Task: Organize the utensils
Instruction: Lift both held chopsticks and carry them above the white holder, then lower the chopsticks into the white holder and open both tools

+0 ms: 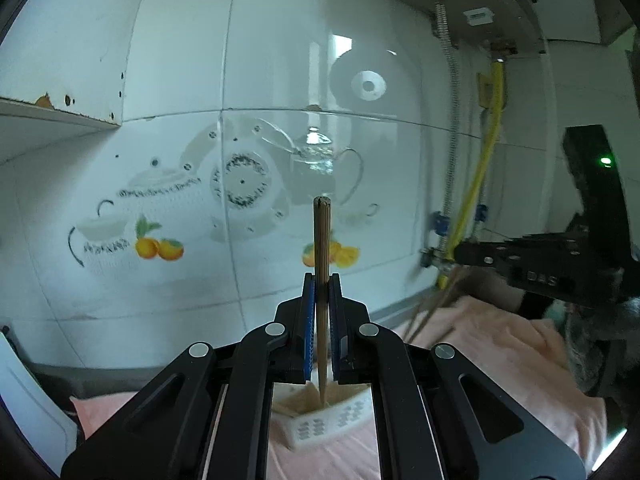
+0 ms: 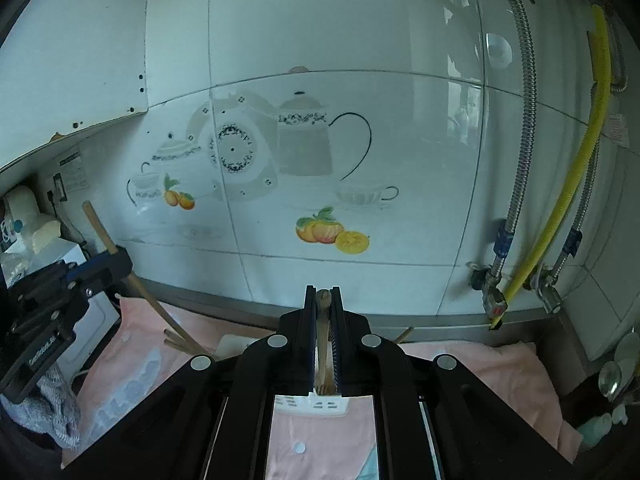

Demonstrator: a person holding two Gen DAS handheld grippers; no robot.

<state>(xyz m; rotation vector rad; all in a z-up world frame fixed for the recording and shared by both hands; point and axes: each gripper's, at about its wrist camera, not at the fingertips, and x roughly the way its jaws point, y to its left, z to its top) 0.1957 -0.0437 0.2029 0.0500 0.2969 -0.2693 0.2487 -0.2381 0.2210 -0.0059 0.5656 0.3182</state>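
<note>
Two grippers, left (image 1: 322,280) and right (image 2: 323,294), each clamp chopsticks (image 1: 321,240).

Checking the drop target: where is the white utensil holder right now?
In both wrist views the white utensil holder sits low at centre on the pink cloth, directly beneath each gripper's fingers, chopsticks poking into it.

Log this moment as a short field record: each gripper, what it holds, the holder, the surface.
left gripper: shut on chopsticks, held upright
right gripper: shut on second chopstick bundle
holder: white slotted box below both grippers, chopstick tips at its opening
surface: pink cloth
loose chopsticks: lying on the cloth near the holder
backdrop: tiled wall with teapot and fruit decal
</note>
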